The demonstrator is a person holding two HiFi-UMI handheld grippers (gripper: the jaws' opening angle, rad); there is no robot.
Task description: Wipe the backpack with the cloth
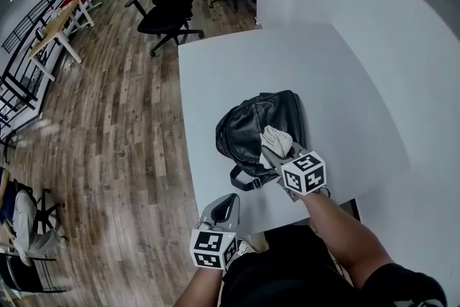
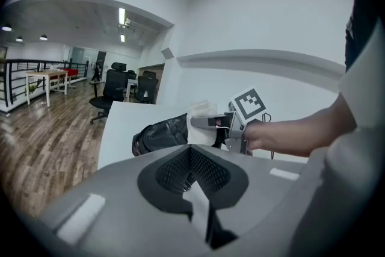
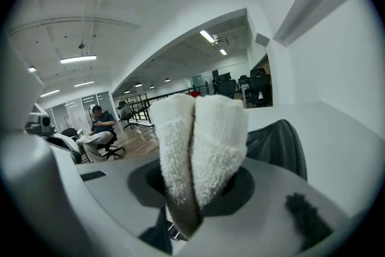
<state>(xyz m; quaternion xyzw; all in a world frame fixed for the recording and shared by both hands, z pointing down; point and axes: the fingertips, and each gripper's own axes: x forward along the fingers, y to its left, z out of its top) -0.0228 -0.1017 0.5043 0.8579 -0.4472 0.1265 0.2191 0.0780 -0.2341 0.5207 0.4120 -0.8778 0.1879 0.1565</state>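
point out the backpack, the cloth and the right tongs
backpack (image 1: pixel 250 122): head view, on its black front panel
cloth (image 1: pixel 277 134): head view, on the top of the folded white bundle
right tongs (image 1: pixel 272 150): head view, midway between the tips, which grip the cloth

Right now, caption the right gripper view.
Right gripper shut on a folded white cloth, black backpack just beyond it.
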